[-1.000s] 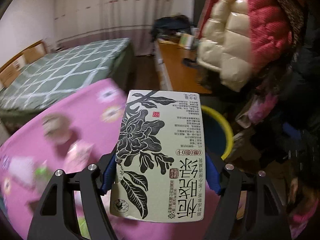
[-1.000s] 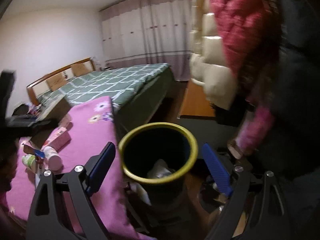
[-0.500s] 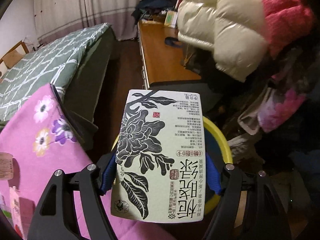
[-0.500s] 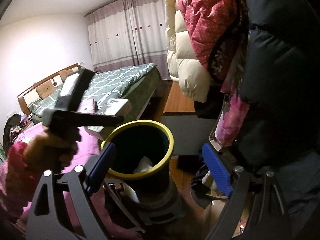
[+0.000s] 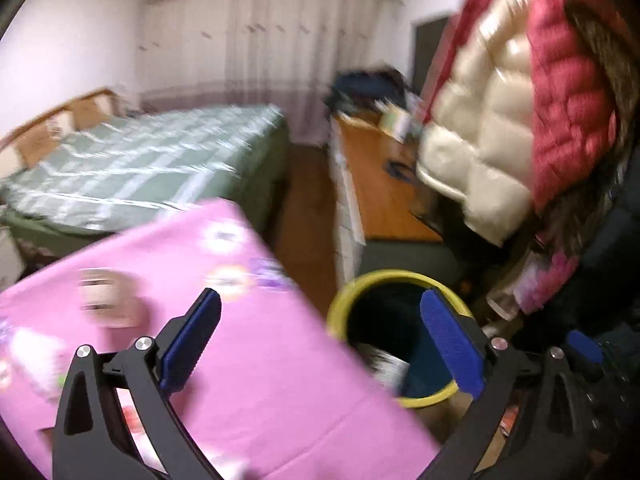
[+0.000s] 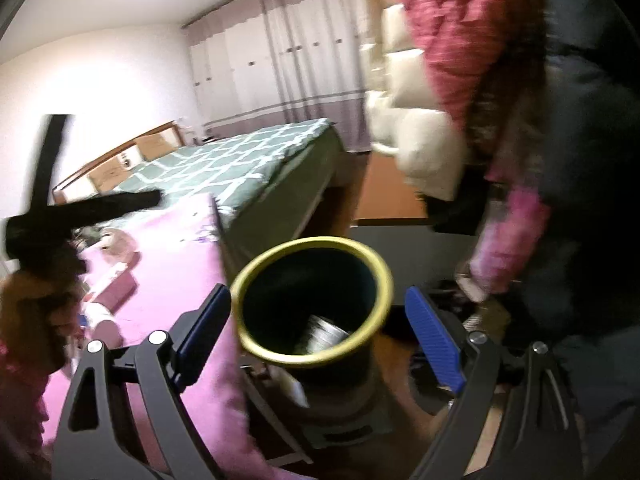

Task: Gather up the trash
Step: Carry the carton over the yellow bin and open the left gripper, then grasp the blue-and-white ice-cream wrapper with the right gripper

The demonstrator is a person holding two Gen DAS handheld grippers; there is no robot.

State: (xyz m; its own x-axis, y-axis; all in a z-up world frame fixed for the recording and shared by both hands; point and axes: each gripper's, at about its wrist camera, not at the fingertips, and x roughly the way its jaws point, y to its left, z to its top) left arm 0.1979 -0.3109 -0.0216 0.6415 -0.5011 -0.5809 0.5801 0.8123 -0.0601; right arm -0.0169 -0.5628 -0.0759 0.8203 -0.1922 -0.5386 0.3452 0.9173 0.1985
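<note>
A dark bin with a yellow rim point(image 5: 340, 312) stands on the floor beside the pink flowered table point(image 5: 260, 400). Something pale and printed point(image 5: 386, 364) lies inside it, also showing in the right wrist view as a blurred pale object point(image 6: 324, 334). My left gripper point(image 5: 320, 304) hangs over the table's corner and the bin, its jaws opening wide with nothing between them. My right gripper point(image 6: 318, 296) is open above the bin point(image 6: 248, 276), its fingers either side of the rim without touching it. A hand point(image 6: 36, 300) carries the left gripper's black frame point(image 6: 88, 208) at the left.
Blurred small items lie on the pink cloth: a pink box point(image 6: 118, 284), a bottle point(image 6: 100, 316) and a round thing point(image 5: 104, 300). Puffy coats point(image 5: 520, 120) hang close on the right. A green bed point(image 5: 140, 168) and a wooden desk point(image 5: 380, 200) lie behind.
The printed carton has left my left gripper, whose jaws have spread wide. The left view has swung back from the bin toward the pink table. My right gripper stays open over the bin.
</note>
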